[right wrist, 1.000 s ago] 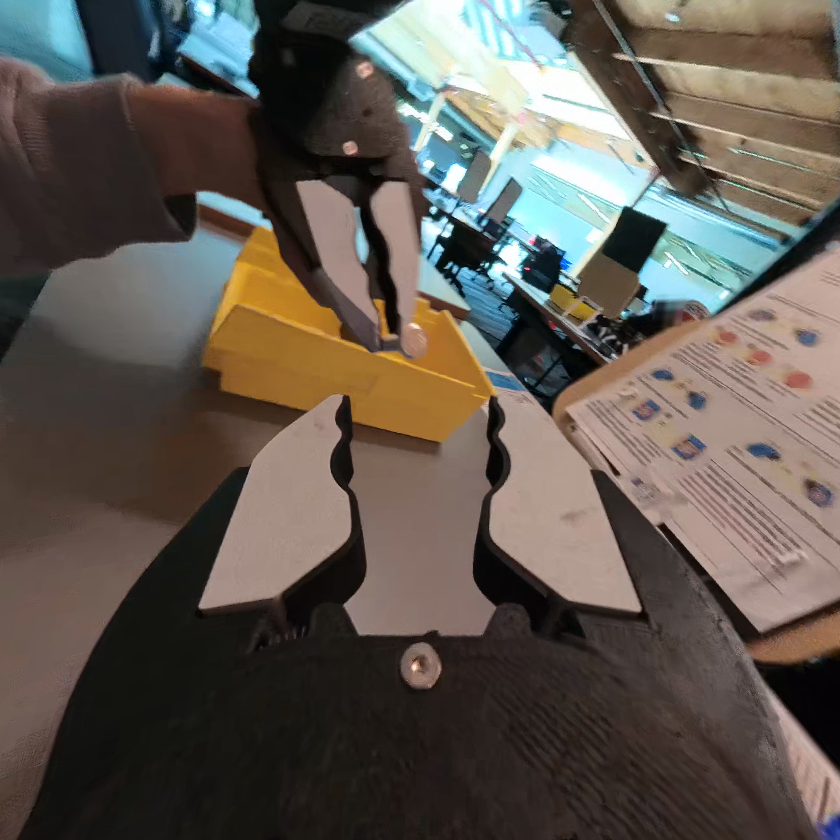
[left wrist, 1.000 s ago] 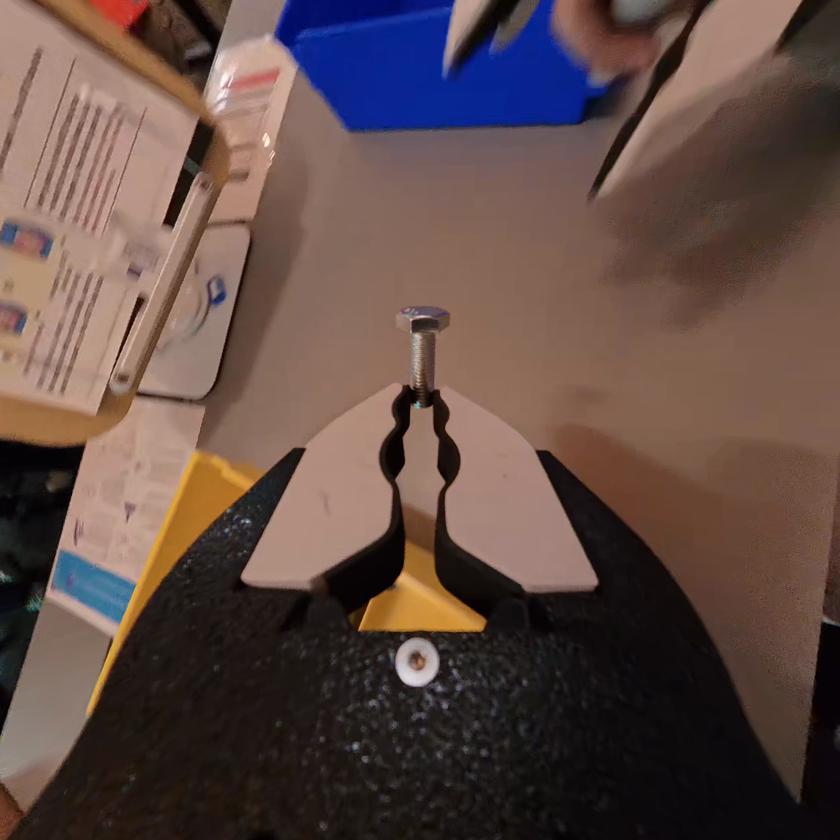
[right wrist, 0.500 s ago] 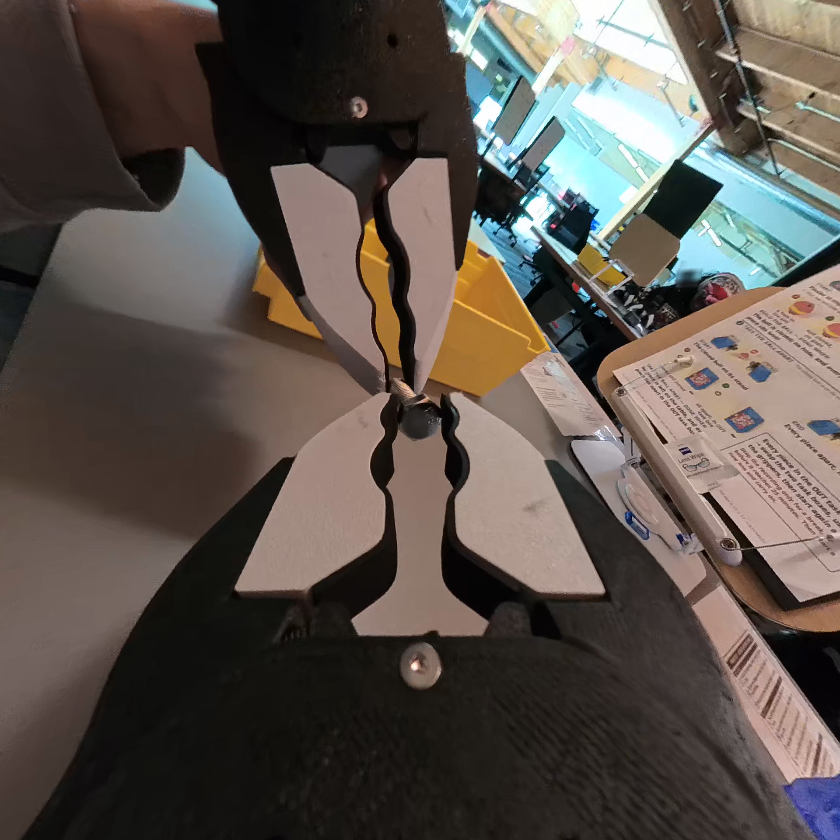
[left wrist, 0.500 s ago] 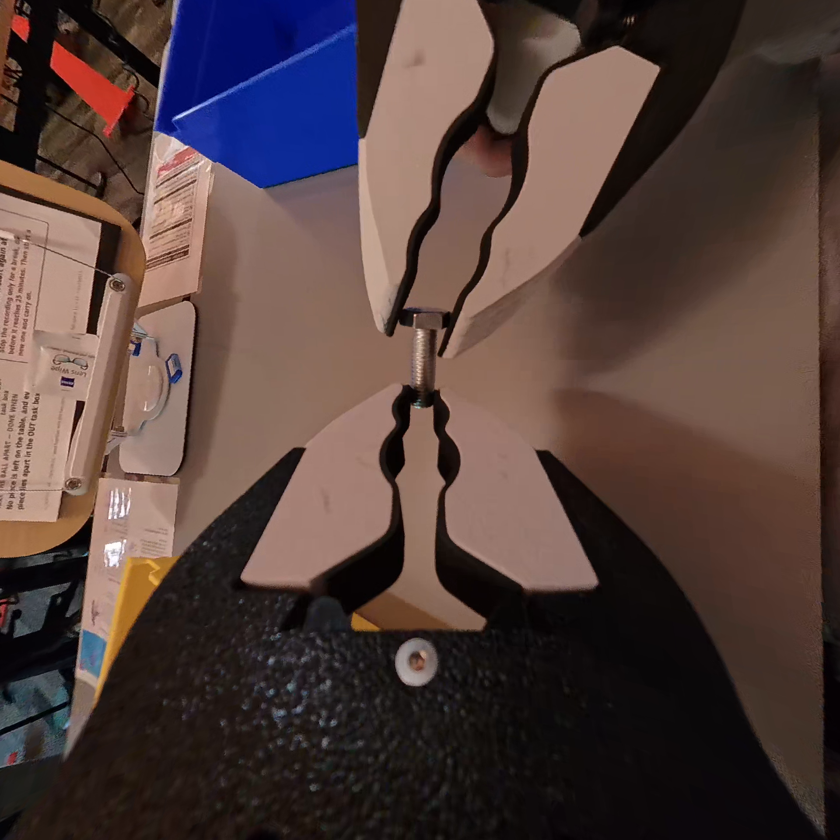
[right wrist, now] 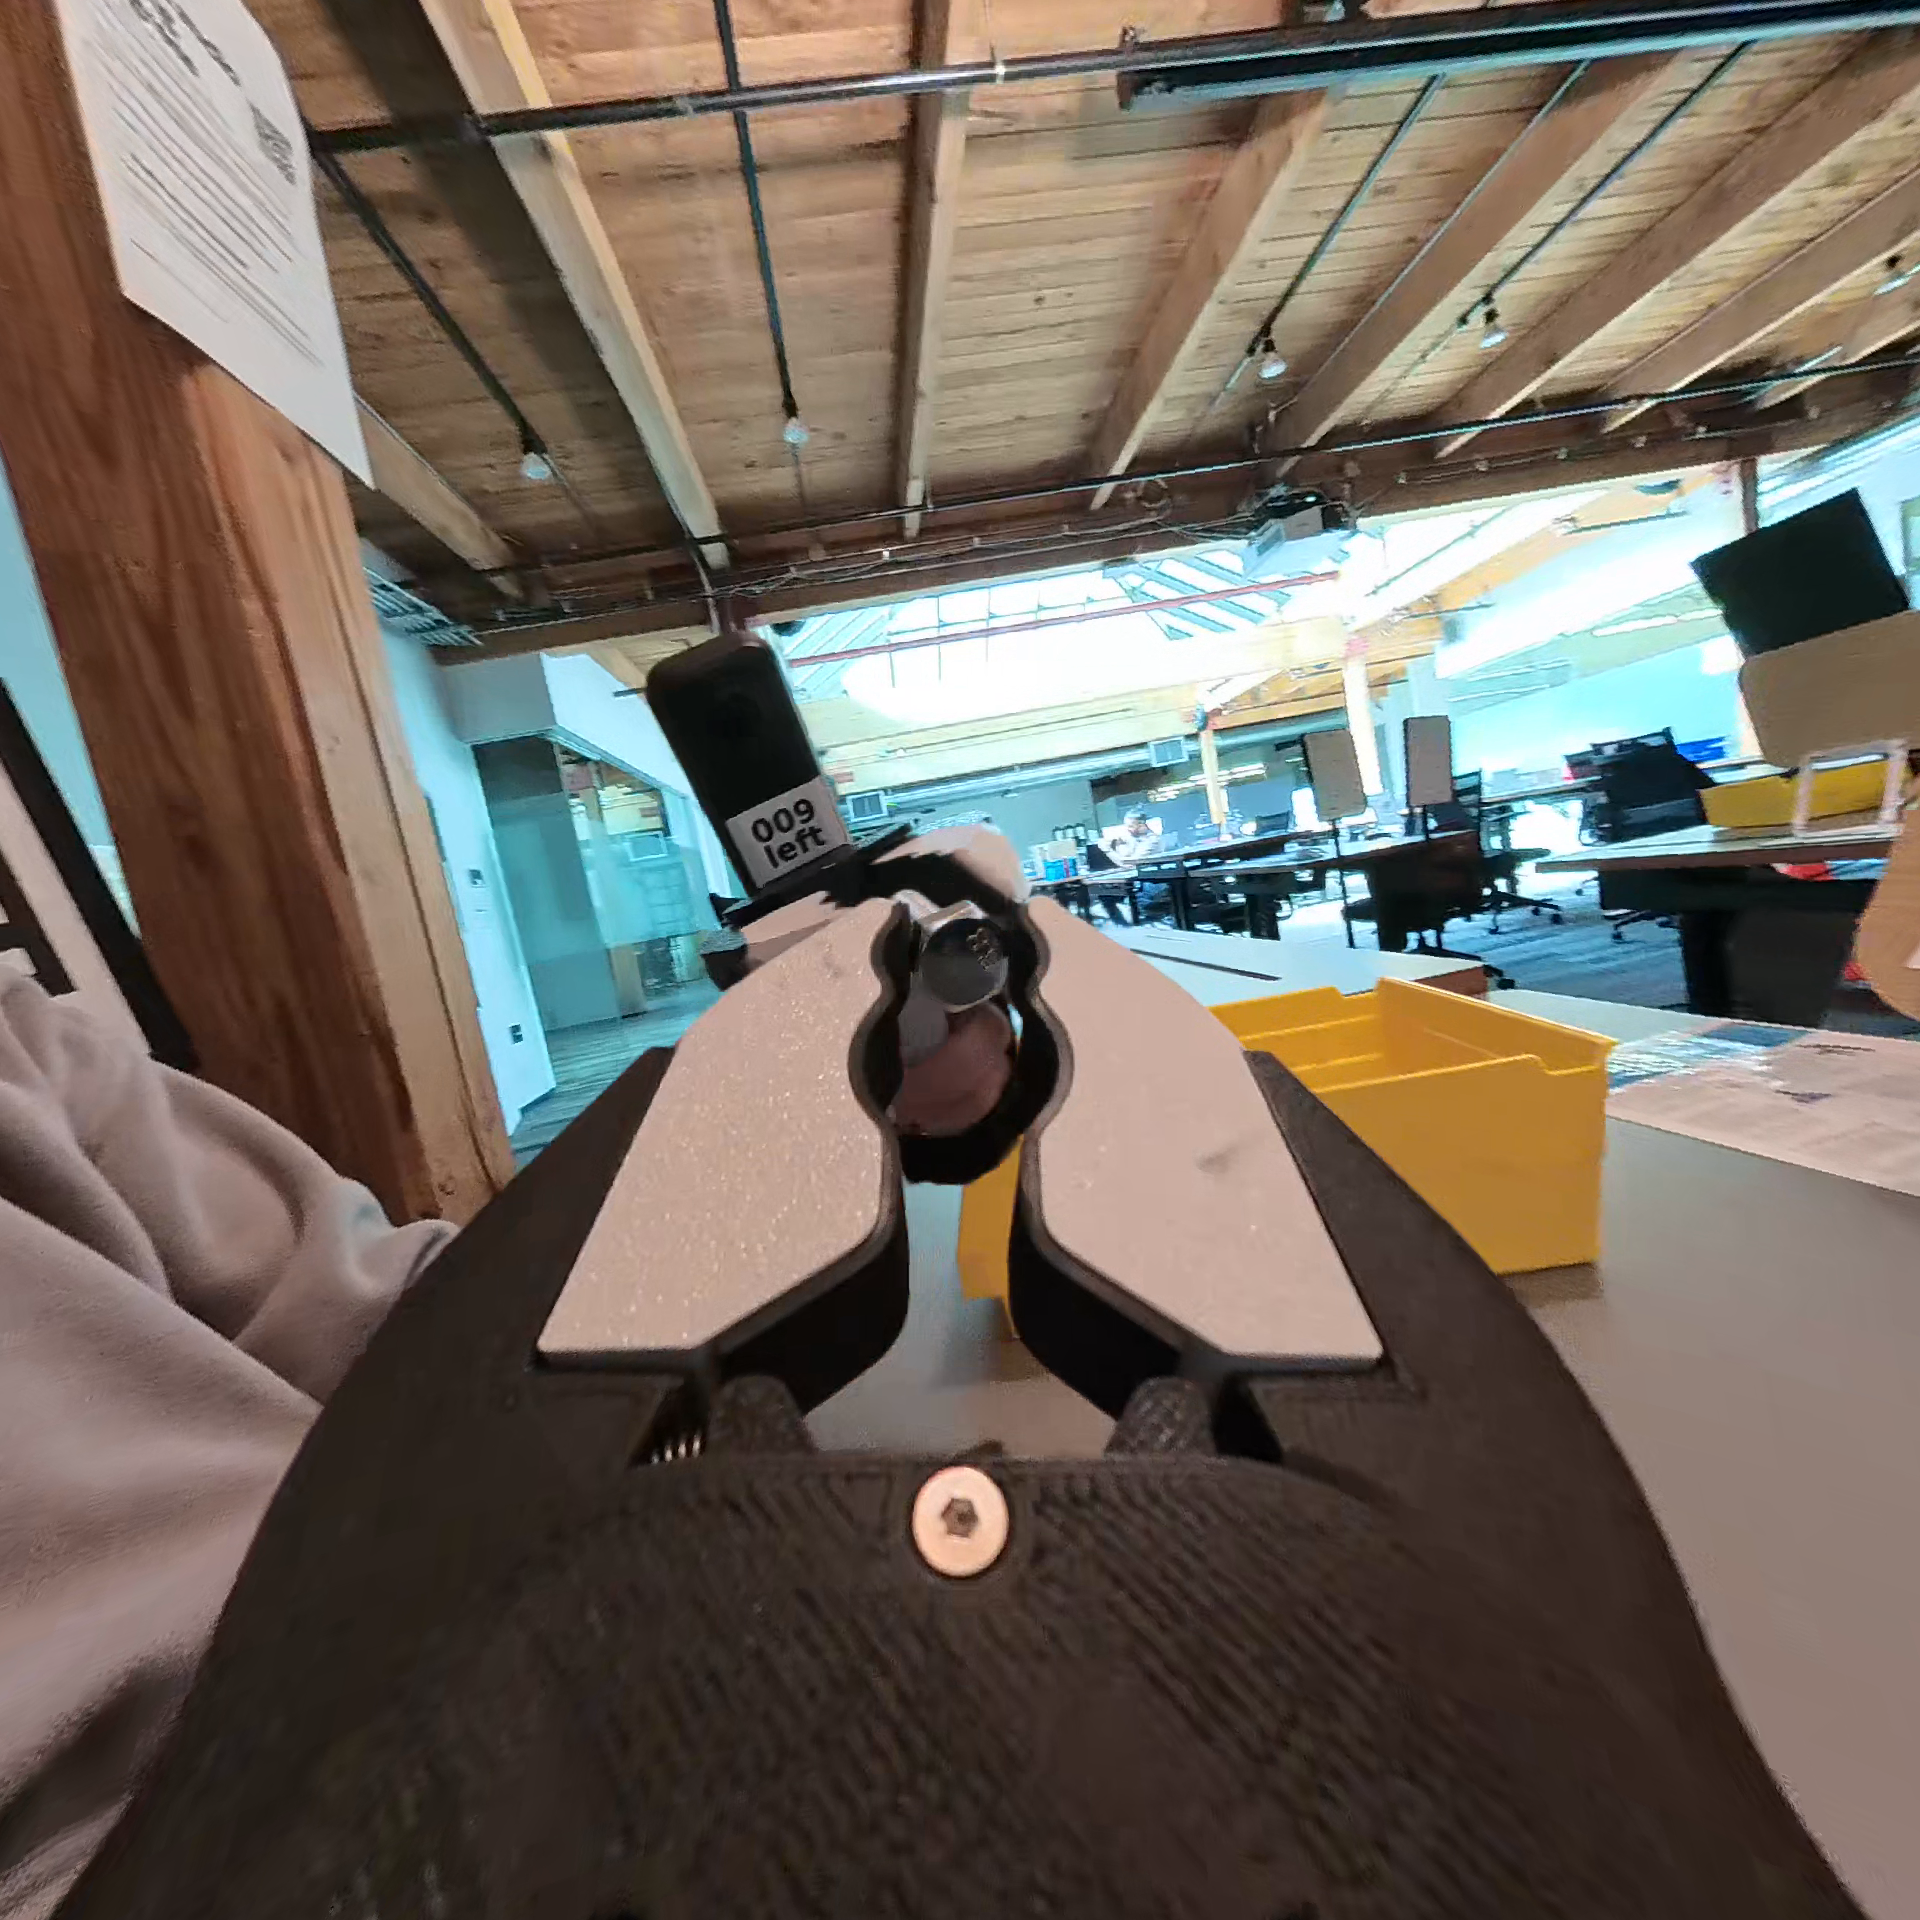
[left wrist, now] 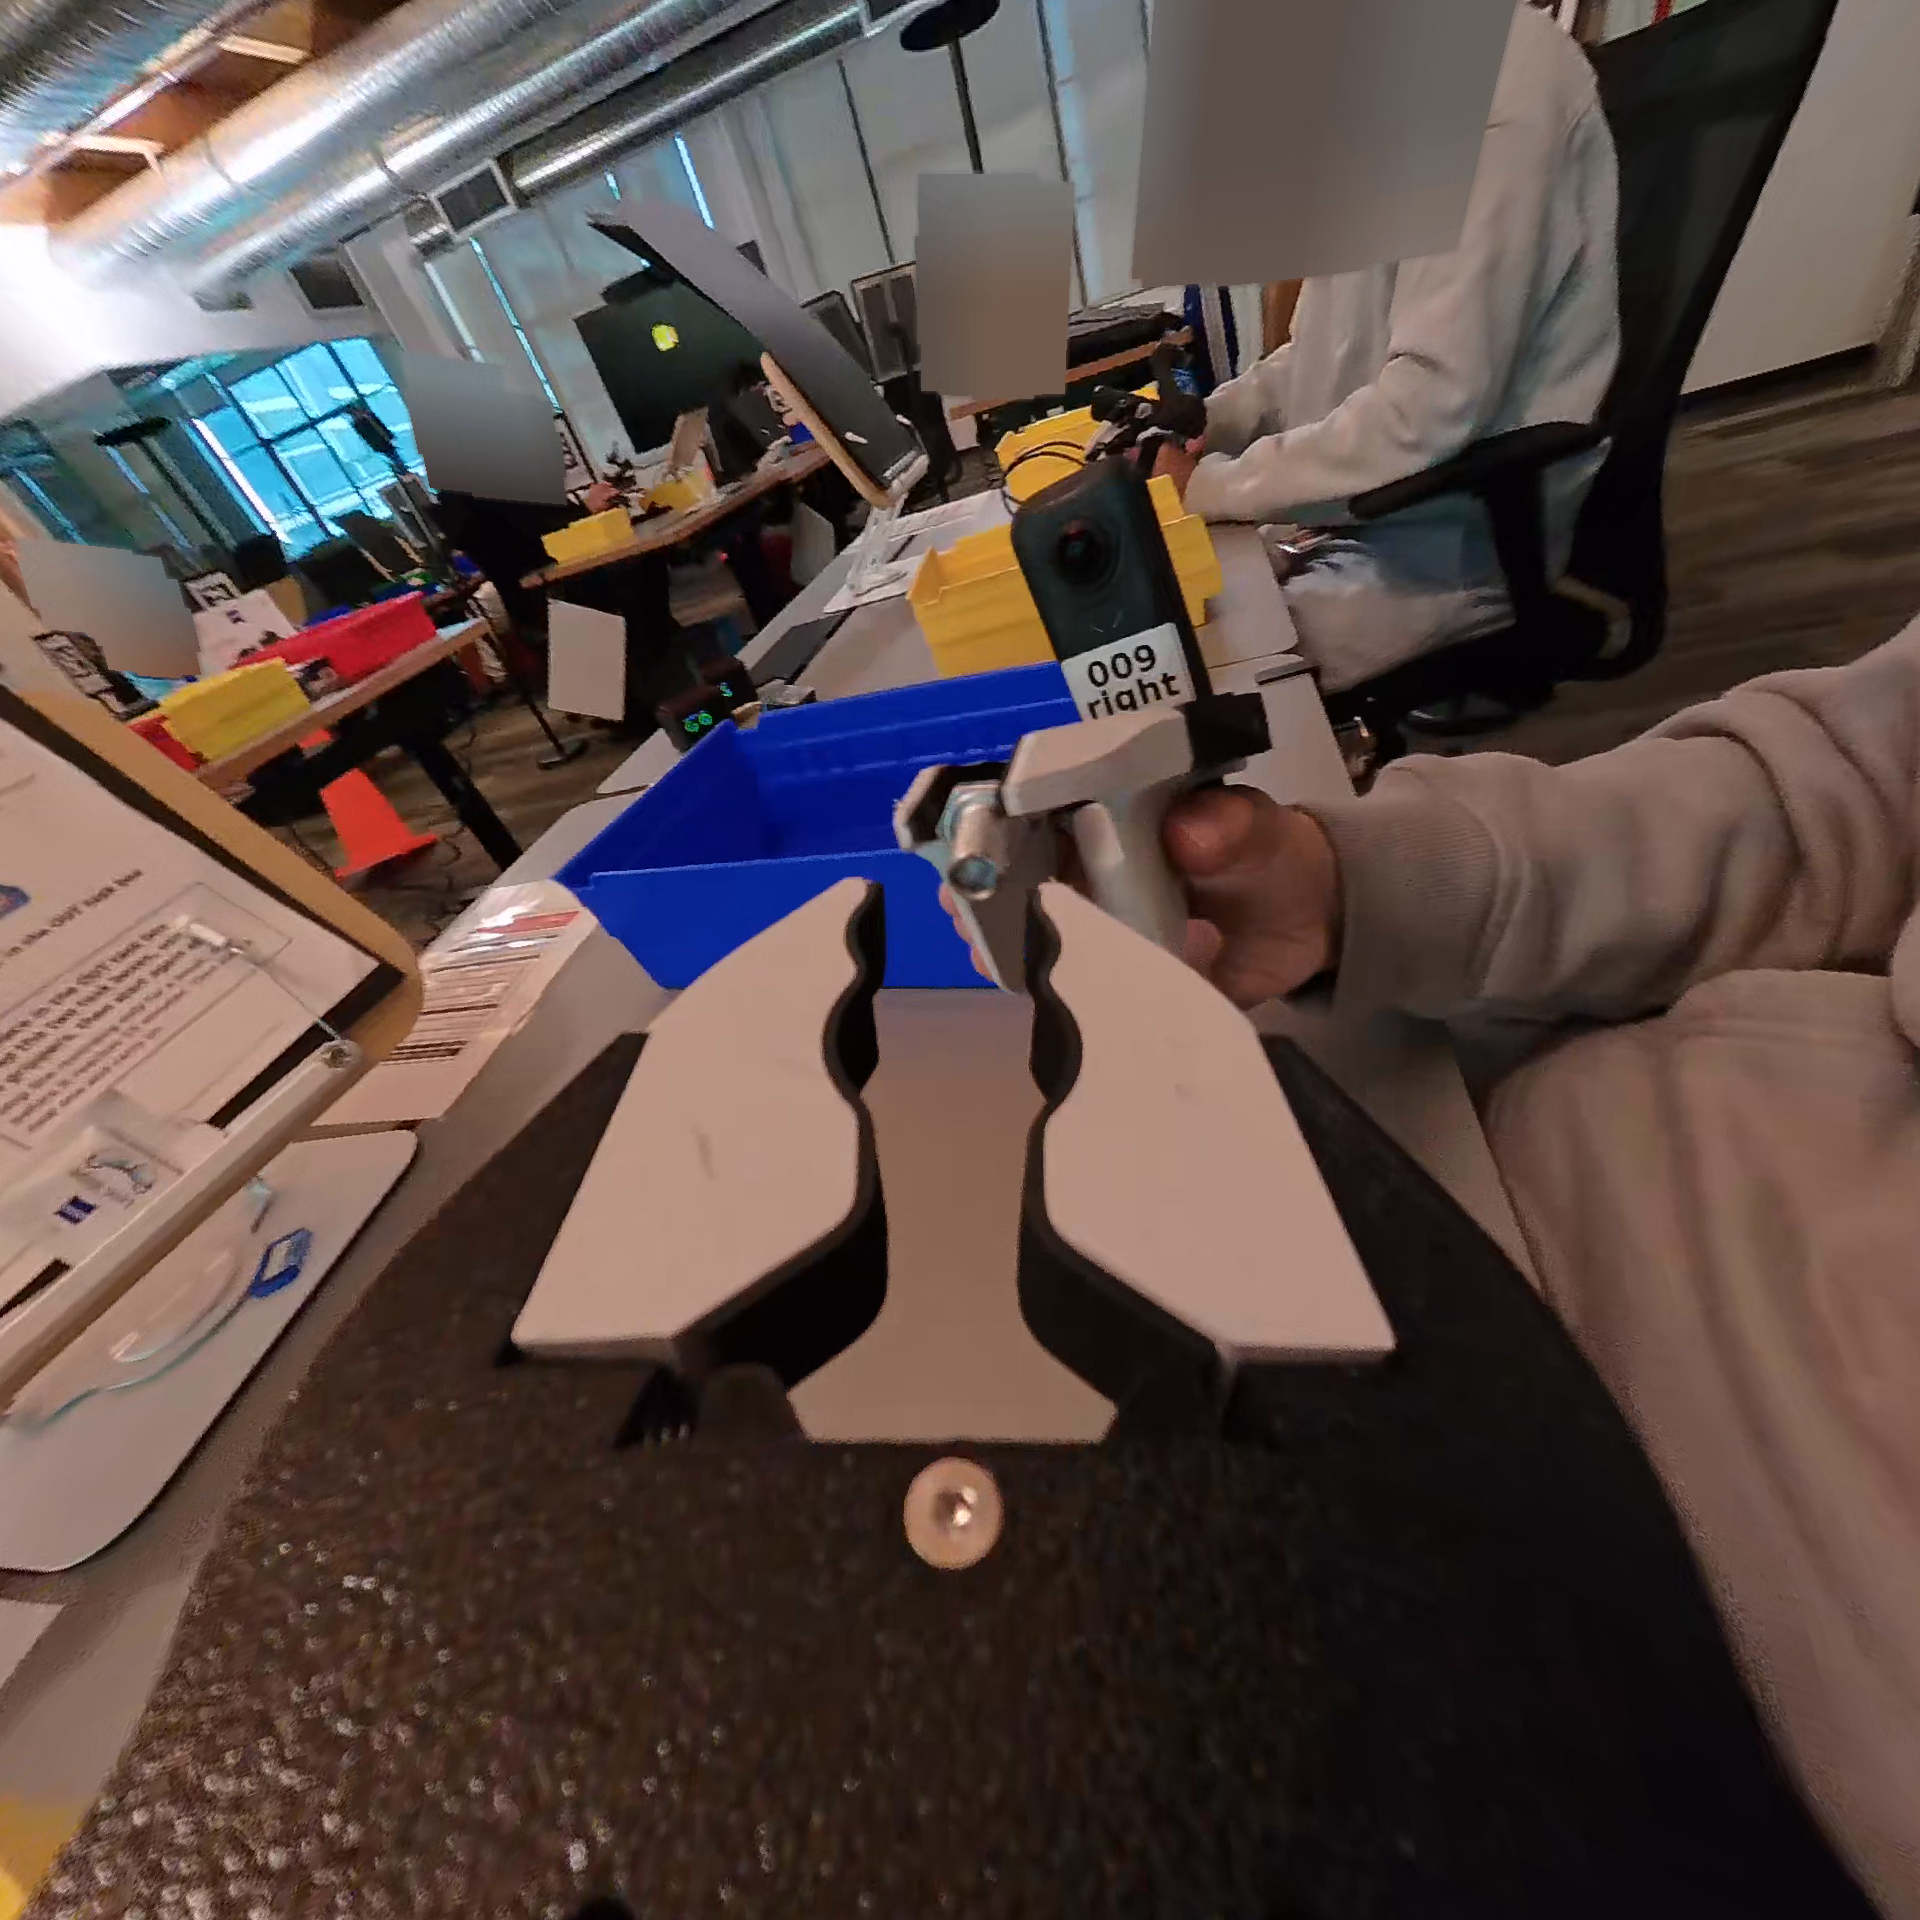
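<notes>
My right gripper [right wrist: 961,925] is shut on the hex head of a silver bolt [right wrist: 964,961], with both pads pressed on it. In the left wrist view the right gripper [left wrist: 961,831] is held by a hand [left wrist: 1247,883] in front of me, and the bolt's threaded end [left wrist: 977,871] sticks out toward me. My left gripper [left wrist: 956,925] is open and empty, just below and short of the bolt, with nothing between its pads. The left gripper's black camera [right wrist: 743,758] shows behind the right gripper's fingertips.
A blue bin [left wrist: 727,831] stands on the grey table [left wrist: 935,1091] beyond my left gripper. A yellow bin [right wrist: 1455,1122] stands on the table to the right of my right gripper. A board with printed sheets [left wrist: 156,987] stands at the left. A person's sleeve [left wrist: 1662,935] fills the right side. Less than 4 cm separates the two grippers' tips.
The right gripper closed on the bolt's head while the left still held the threaded end. The left gripper then opened and let go. Both grippers drew apart and tilted up.
</notes>
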`<state>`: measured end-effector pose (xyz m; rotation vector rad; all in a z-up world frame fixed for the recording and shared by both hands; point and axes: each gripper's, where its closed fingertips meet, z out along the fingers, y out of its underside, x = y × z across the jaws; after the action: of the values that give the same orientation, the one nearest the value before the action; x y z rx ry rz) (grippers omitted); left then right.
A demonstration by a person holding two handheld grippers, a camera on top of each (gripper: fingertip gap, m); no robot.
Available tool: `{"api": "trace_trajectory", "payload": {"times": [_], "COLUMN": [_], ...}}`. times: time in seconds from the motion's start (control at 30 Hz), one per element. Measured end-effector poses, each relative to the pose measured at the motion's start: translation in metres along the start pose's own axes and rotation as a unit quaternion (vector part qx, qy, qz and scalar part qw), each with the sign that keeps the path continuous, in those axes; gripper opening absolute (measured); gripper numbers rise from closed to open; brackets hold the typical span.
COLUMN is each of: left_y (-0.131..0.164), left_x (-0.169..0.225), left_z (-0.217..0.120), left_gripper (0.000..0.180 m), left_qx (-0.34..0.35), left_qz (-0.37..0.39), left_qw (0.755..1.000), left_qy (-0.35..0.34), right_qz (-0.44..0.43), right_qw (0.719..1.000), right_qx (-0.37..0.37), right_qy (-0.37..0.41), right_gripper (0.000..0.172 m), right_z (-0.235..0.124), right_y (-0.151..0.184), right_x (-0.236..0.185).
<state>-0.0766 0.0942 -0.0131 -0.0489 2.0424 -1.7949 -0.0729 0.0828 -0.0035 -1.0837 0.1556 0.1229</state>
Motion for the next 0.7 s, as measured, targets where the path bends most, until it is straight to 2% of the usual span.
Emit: {"api": "trace_trajectory", "payload": {"times": [0.1,0.2,0.33,0.4,0.5,0.57,0.6,0.7], "left_y": [-0.002,0.005,0.019,0.02,0.017,0.017,0.018,0.02], "left_x": [0.003,0.002,0.0,0.0,0.001,0.002,0.004,0.0], "left_z": [0.0,0.0,0.002,0.001,0.0,0.0,0.0,0.001], "left_gripper": [0.007,0.006,0.004,0.0,0.0,0.018,0.022,0.009], "left_qx": [0.009,-0.018,-0.078,-0.083,-0.07,-0.068,-0.071,-0.08], "left_qz": [0.019,0.042,0.036,0.028,0.005,0.0,0.0,0.003], "left_qw": [1.0,0.999,0.996,0.996,0.998,0.998,0.997,0.997], "left_qy": [0.003,-0.007,-0.013,-0.014,0.0,0.006,0.01,-0.005], "right_qz": [-0.006,-0.025,-0.109,-0.156,-0.142,-0.133,-0.13,-0.126], "right_qw": [1.0,0.999,0.99,0.98,0.982,0.984,0.984,0.985], "right_qx": [-0.01,-0.031,-0.087,-0.115,-0.114,-0.112,-0.115,-0.114], "right_qy": [0.001,0.003,0.024,0.031,0.04,0.045,0.044,0.041], "right_gripper": [0.017,0.017,0.018,0.017,0.017,0.017,0.017,0.017], "right_z": [0.001,-0.001,-0.006,-0.008,-0.005,-0.004,-0.004,-0.004], "right_y": [0.005,0.011,0.022,0.026,0.024,0.026,0.029,0.031], "right_x": [0.0,0.003,0.01,0.011,0.011,0.013,0.014,0.014]}}
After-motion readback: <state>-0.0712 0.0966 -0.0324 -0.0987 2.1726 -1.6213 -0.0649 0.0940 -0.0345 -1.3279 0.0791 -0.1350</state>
